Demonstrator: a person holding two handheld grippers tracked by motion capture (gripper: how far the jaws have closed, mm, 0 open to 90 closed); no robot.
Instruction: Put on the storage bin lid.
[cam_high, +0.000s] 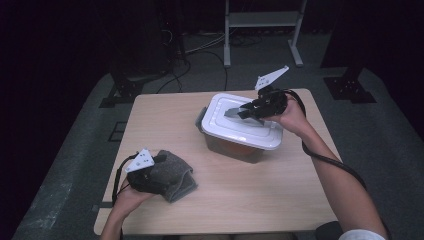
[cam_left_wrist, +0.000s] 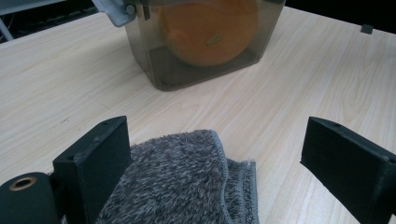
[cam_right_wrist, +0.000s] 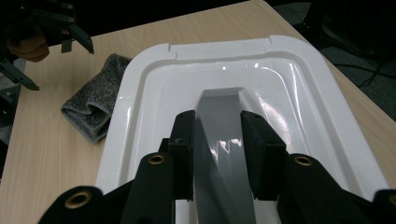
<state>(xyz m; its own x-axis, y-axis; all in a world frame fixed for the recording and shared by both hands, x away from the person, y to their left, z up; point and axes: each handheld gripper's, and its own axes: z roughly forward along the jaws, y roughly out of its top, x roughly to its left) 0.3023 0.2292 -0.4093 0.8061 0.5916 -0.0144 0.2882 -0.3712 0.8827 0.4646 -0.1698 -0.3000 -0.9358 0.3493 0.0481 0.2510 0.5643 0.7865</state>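
Observation:
A clear plastic box (cam_high: 233, 148) stands at the middle right of the table, closed by a white lid (cam_high: 227, 129). My right gripper (cam_high: 246, 112) comes in from the right and is shut on the lid's grey handle (cam_right_wrist: 222, 105), one jaw on each side of it. Through the box wall an orange fruit (cam_left_wrist: 208, 30) can be seen inside. A folded grey cloth (cam_high: 176, 175) lies at the table's front left. My left gripper (cam_left_wrist: 217, 140) rests over the cloth (cam_left_wrist: 177, 182) with its jaws wide apart, open.
The wooden table (cam_high: 165, 120) has bare room at its back left and front right. Beyond it on the dark floor are cables and a metal rack's legs (cam_high: 227, 45).

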